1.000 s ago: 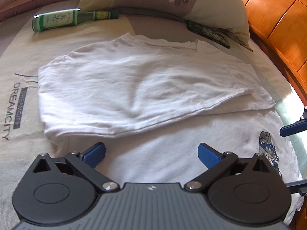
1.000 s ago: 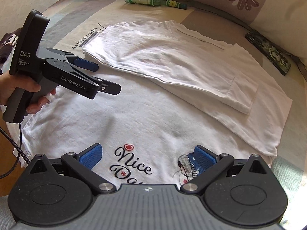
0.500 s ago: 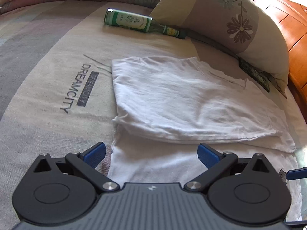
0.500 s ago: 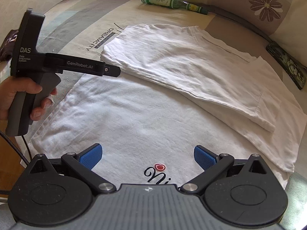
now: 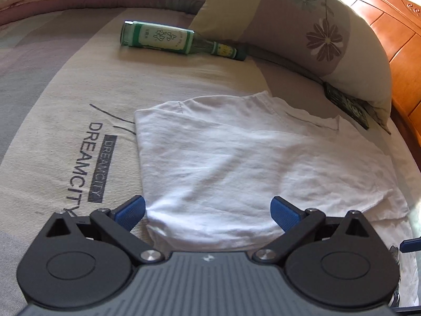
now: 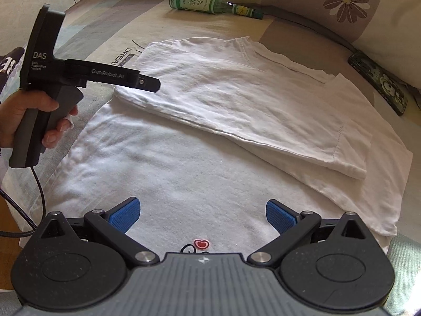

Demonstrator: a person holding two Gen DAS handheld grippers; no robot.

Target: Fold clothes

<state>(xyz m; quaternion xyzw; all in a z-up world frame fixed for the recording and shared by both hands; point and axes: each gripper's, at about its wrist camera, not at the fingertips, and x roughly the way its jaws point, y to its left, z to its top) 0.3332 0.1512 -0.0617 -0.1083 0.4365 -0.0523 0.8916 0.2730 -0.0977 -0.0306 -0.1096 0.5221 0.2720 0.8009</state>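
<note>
A white T-shirt (image 6: 210, 158) lies spread on the bed across the middle of both views, its upper part folded over into a flat layer (image 5: 236, 158) that runs from left of centre toward the right edge, with a small red heart print (image 6: 201, 243) showing at the bottom centre of the right wrist view. The left gripper (image 5: 208, 210) hovers over the near left corner of that folded layer, its blue fingers (image 5: 130, 210) spread wide and holding nothing. The right gripper (image 6: 203, 214) hangs over the plain lower part of the shirt, fingers (image 6: 123, 216) likewise released and empty. In the left of the right wrist view a hand (image 6: 23, 115) grips the handle of the left gripper. The bedsheet (image 5: 65, 105) carries dark lettering at the left. A green bottle (image 5: 168, 39) lies on its side at the upper centre, a flowered pillow (image 5: 302, 34) sits at the upper right, and a dark phone (image 6: 379, 81) rests beside the pillow.
</note>
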